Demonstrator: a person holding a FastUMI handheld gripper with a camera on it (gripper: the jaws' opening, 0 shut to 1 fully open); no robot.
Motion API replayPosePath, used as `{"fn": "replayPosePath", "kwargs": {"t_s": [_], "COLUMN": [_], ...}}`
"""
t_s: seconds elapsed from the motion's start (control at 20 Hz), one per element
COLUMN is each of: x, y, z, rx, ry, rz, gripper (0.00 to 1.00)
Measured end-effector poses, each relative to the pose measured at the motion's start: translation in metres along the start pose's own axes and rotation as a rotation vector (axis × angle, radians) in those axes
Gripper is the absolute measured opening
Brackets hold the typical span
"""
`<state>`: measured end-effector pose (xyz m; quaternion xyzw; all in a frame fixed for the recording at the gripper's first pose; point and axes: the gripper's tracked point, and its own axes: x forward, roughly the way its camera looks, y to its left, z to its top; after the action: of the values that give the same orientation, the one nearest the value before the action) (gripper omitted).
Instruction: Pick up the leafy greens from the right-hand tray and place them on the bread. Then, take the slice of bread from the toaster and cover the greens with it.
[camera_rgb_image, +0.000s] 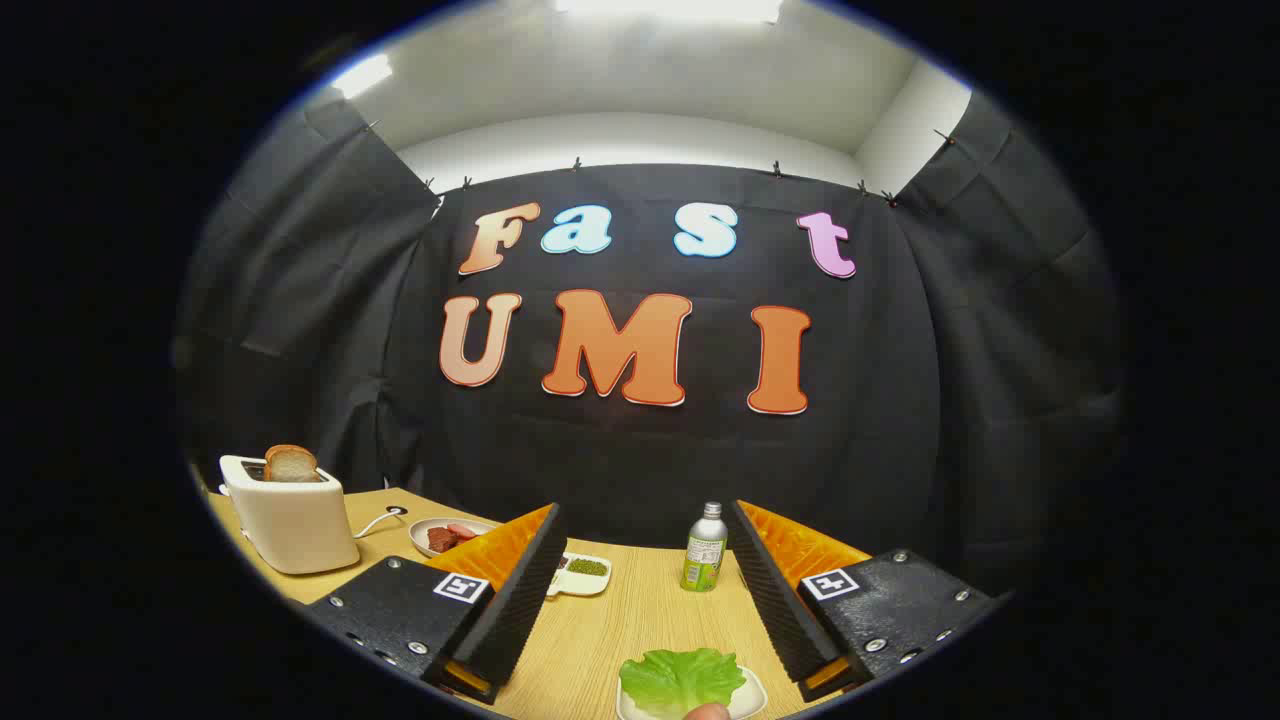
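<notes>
The jaws of the gripper (640, 590) were held wide apart above the wooden surface (650, 620), with nothing gripped between them. The leafy greens (682, 679) were seen between the fingers, low and close, lying on a small white tray (752, 698). Beyond the fingers a green bottle (705, 548) stood upright. Far to the left a white toaster (290, 520) was placed — a slice of bread (291, 463) stood up out of its slot. Near it, a plate (425, 530) with red pieces was seen.
</notes>
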<state>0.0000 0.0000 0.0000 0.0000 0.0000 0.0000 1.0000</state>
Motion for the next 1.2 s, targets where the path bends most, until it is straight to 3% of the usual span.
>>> {"fn": "replayPosePath", "kwargs": {"t_s": [0.4,1.2], "x": [0.0014,0.0046], "y": [0.0098,0.005], "z": [-0.0043,-0.0059], "rx": [0.002,0.019], "ry": [0.016,0.033], "rz": [0.043,0.048], "gripper": [0.98,0.98]}}
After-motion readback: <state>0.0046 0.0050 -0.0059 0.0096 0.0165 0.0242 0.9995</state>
